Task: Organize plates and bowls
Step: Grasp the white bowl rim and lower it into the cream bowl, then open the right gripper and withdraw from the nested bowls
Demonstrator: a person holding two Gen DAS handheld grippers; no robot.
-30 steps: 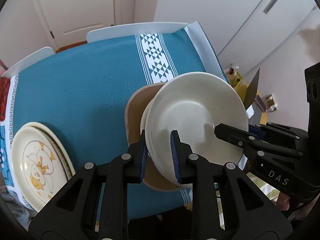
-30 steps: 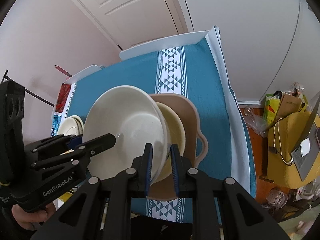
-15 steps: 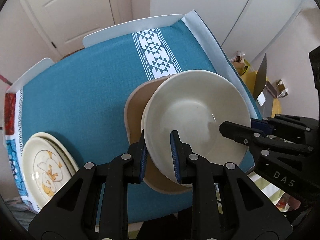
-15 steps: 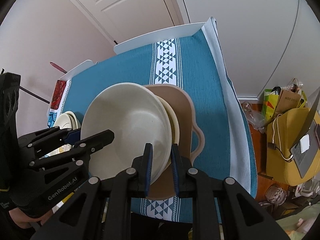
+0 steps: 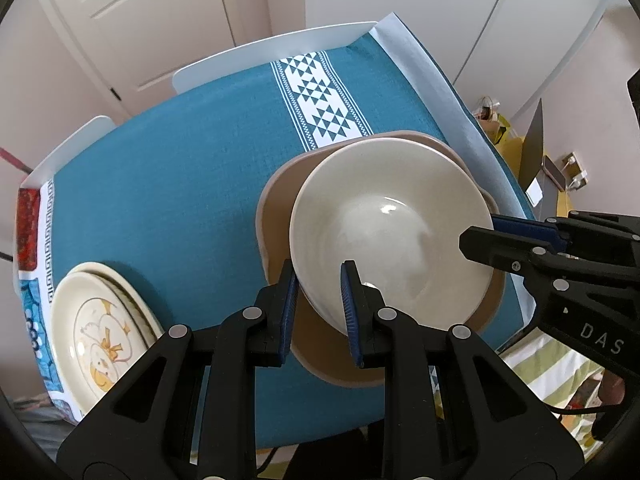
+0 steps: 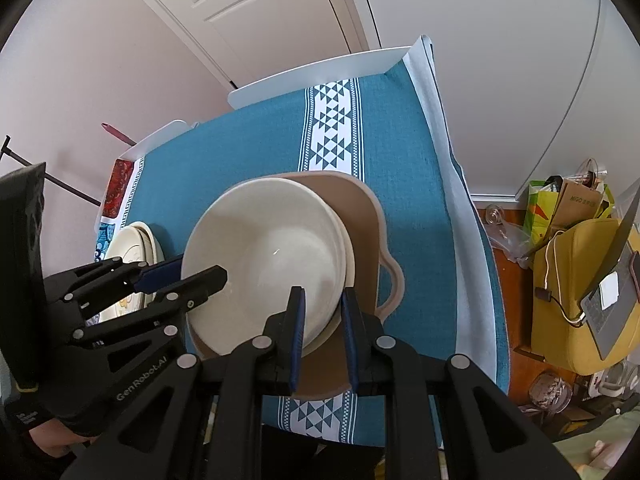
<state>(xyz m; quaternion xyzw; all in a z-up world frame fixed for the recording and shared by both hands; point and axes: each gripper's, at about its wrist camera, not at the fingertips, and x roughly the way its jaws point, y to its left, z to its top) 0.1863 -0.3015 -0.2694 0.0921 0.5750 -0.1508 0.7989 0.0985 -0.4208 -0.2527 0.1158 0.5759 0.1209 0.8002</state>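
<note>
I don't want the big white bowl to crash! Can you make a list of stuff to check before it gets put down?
1. Left gripper pinching the cream bowl by its rim: ok.
2. Right gripper pinching the opposite rim: ok.
3. Bowl lined up over the second cream bowl in the tan handled dish: ok, it sits slightly off to one side.
4. Bowl level: not ok, it looks tilted.
5. Bowl already resting in the one below: cannot tell.
6. Duck plates out of the way: ok, they sit apart on the teal tablecloth.
</note>
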